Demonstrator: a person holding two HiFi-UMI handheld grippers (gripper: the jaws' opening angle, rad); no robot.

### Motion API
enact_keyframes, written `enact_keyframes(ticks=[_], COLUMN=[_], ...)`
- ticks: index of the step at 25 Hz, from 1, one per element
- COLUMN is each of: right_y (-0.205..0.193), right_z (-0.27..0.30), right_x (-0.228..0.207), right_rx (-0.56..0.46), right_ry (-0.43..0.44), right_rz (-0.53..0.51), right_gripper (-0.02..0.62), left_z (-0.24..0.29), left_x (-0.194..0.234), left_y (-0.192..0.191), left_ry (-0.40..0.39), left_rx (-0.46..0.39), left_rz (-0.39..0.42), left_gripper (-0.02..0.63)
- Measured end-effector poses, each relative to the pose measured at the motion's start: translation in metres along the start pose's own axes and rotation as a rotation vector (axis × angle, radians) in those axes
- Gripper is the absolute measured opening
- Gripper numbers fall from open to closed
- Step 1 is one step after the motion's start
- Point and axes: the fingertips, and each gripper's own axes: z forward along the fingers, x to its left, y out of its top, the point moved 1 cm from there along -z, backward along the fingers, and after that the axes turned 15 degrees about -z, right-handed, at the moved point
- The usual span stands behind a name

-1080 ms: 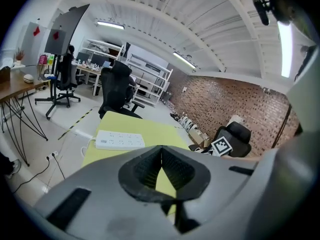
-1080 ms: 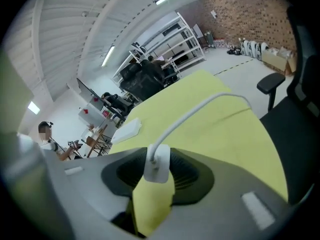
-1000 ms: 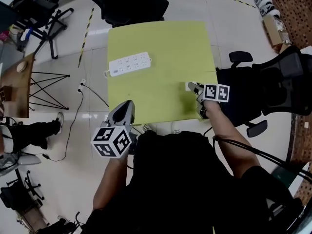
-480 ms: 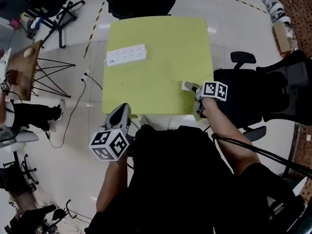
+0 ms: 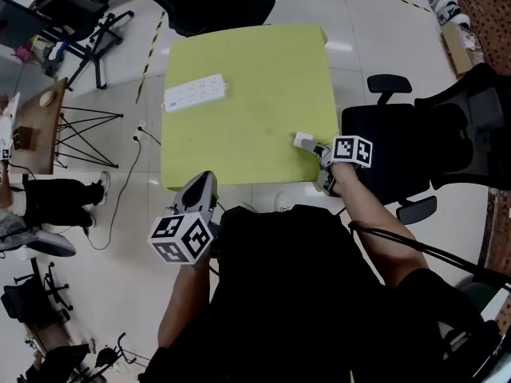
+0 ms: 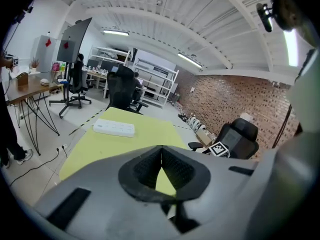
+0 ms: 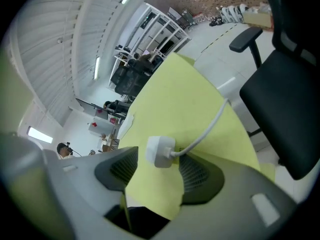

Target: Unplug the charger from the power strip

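- Two jaws of the left gripper (image 6: 161, 158), lower left, are closed, empty.
- Jaws of the right gripper (image 7: 156, 170) are opening round the white cubic charger (image 7: 160, 151), at the right edge of the yellow-green square table (image 5: 247, 62).
- Upper left, the white oblong power strip (image 5: 196, 92) is seen.

The power strip (image 5: 196, 92) lies at the far left of the tabletop (image 5: 247, 62), well apart from the charger (image 5: 303, 140) at its near right edge, which sits between the opening jaws of the right hand-held gripper (image 5: 318, 151). One office chair (image 5: 399, 134) stands right of the tabletop, a second chair (image 5: 215, 6) behind it.
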Motion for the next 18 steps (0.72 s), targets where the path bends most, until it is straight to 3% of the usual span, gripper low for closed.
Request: enact_keyframes(ticks=[4,13,18], right_y=[-0.005,-0.029,-0.036], right_z=[-0.012,-0.043,-0.078], right_x=[-0.005,0.008,0.038], right_rx=[-0.005,-0.075,-0.222], right_ry=[-0.009,-0.058,-0.137], right_rz=[0.040,0.063,-0.042], right_gripper=[0.282,0.284,0.195], left_z=[0.004,-0.020,-0.048], left_x=[-0.012,-0.013,-0.004], left_y=[0.001,-0.011,-0.022], left_ry=[-0.036,-0.101,-0.146], left_rx=[0.018,0.051,0.059], left_rz=[0.030,0.048,0.048], left_gripper=[0.008,0.008,0.008])
